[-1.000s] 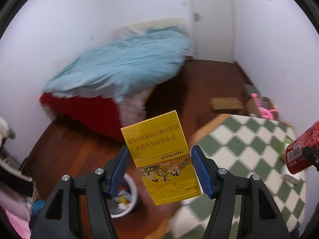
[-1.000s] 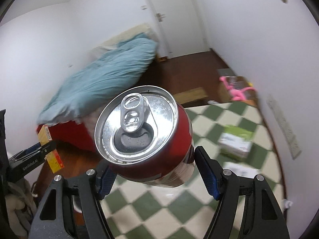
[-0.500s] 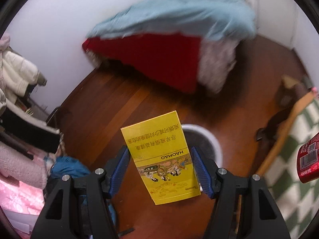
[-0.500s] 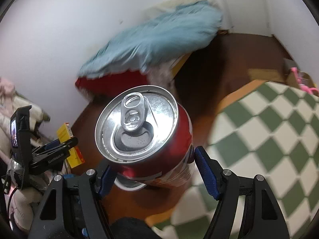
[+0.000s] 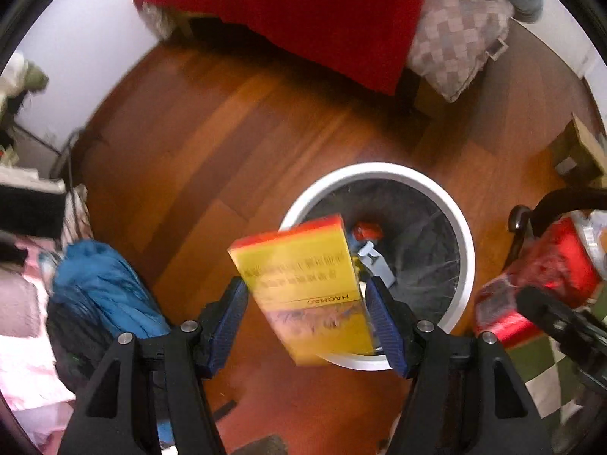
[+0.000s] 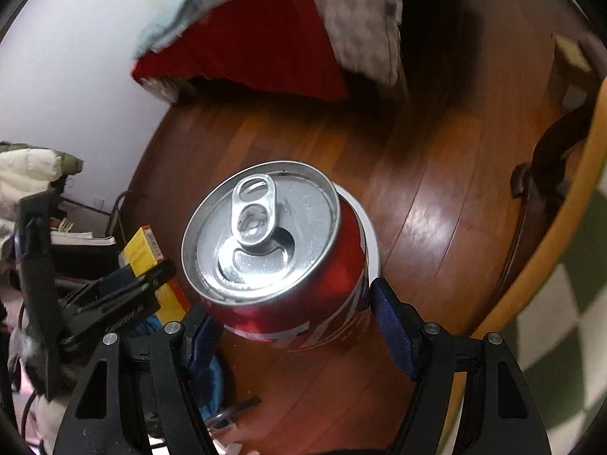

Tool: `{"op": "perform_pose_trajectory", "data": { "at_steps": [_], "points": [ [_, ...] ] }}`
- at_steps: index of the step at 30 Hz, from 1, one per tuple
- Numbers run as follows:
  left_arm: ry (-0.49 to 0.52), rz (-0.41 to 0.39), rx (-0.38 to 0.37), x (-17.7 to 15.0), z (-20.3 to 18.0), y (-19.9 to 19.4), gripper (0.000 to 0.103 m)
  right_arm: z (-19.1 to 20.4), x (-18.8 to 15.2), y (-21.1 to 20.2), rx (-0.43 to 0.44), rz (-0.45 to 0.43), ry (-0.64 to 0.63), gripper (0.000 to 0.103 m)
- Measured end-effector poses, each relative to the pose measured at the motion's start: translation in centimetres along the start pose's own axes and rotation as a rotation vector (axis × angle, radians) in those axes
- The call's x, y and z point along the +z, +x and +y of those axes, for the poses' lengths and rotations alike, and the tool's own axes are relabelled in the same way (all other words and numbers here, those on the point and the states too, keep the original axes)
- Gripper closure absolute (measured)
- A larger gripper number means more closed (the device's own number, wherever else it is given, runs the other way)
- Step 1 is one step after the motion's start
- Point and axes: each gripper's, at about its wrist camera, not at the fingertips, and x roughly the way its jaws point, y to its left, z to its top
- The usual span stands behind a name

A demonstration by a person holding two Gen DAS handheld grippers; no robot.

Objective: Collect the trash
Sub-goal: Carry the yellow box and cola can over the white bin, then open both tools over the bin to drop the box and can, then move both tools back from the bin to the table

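Left wrist view first: the left gripper [image 5: 307, 322] points down over a white bin [image 5: 464, 242] on the wood floor [image 5: 212, 144], and its jaws have just been opening, so the yellow box [image 5: 303, 284] sits tilted between the blue pads with a gap on both sides, loose, right above the bin's near rim. There's some trash in the bin already. A red bedcover [image 5: 322, 15] hangs at the top, and the red can [image 5: 538, 284] shows at the right edge. Right wrist view: the right gripper [image 6: 292, 322] has its jaws clamped on that can [image 6: 280, 250], opened top facing the camera, with the bin rim [image 6: 370, 235] peeking out behind it. The left gripper [image 6: 125, 295] and box [image 6: 144, 254] are off to the left.
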Motion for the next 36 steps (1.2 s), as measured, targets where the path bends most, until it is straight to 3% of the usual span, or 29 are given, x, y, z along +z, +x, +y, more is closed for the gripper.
{"op": "perform_pose_trajectory", "data": {
  "at_steps": [2,3,4,6,7,14,17,19,21,29,36],
  "points": [
    [-0.02,0.006,-0.002,0.0,0.3,0.0,0.031,-0.4,0.9,2.2,0.009,0.048,0.021,0.027],
    [-0.029,0.003,0.002,-0.1,0.5,0.0,0.016,-0.6,1.4,3.3,0.003,0.067,0.031,0.027],
    [-0.034,-0.001,0.006,-0.3,0.7,-0.1,0.01,-0.9,1.6,4.5,-0.001,0.097,0.041,0.026],
    [-0.038,-0.011,0.027,-0.5,1.0,-0.3,0.01,-1.6,2.0,5.8,-0.016,0.135,0.052,0.001],
    [-0.047,-0.018,0.033,-0.7,1.2,-0.4,0.009,-1.9,2.1,6.2,-0.003,0.142,0.056,0.0],
    [-0.051,-0.089,0.168,-2.3,2.1,-2.0,0.008,-2.1,1.8,6.2,-0.034,0.143,0.009,0.0],
    [-0.031,-0.118,0.22,-3.1,2.1,-3.1,0.008,-1.2,1.6,5.1,-0.153,0.123,-0.084,0.0],
    [-0.035,-0.124,0.218,-3.5,2.2,-3.8,0.008,-0.1,1.0,4.4,-0.259,0.106,-0.159,0.0],
    [-0.04,-0.135,0.212,-4.0,2.3,-4.7,0.008,0.5,0.3,3.6,-0.309,0.1,-0.207,0.0],
    [-0.048,-0.202,0.185,-5.3,1.9,-9.6,0.008,1.3,-1.4,-1.4,-0.284,0.054,-0.221,0.0],
    [-0.063,-0.263,0.116,-7.3,1.7,-14.9,0.008,3.4,-2.9,-7.5,-0.24,-0.004,-0.238,0.0]
  ]
}}
